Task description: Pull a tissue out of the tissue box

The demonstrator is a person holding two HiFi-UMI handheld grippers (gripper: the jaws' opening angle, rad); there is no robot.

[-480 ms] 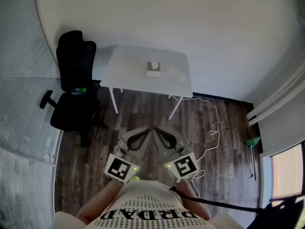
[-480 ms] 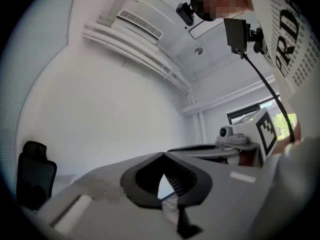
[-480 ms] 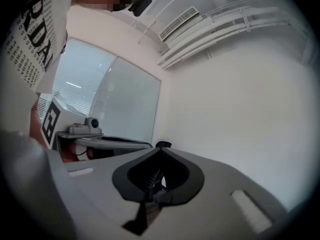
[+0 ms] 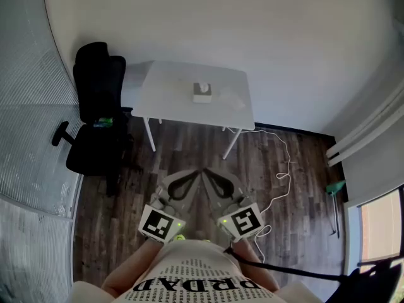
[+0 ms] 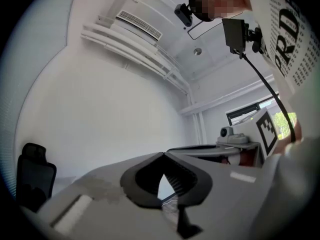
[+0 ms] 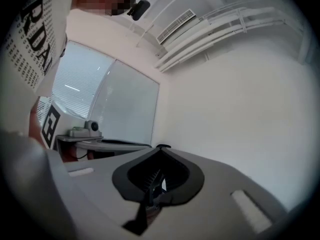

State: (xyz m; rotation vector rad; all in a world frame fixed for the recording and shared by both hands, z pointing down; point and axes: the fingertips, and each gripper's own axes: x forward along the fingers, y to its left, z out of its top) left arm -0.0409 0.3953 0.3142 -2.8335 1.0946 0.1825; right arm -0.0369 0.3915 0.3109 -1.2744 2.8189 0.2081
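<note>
**Head view.** The tissue box (image 4: 202, 93) stands on the white bench (image 4: 167, 84) by the far wall, with an office chair (image 4: 95, 106) beside the bench. The left gripper (image 4: 196, 173) and right gripper (image 4: 207, 173) are held at the person's waist, well apart from the box.

**Left gripper view.** Jaws closed tip to tip, with nothing between them.

**Right gripper view.** Jaws likewise closed and empty.

**Step in hand, as judged.** The approach. The next move calls for reaching the bench and opening one gripper above the box's top.

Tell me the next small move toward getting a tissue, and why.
Probably step toward the white table: the tissue box sits on it across the floor, well beyond reach. The left gripper and right gripper are both shut and empty, close to the body.
</note>
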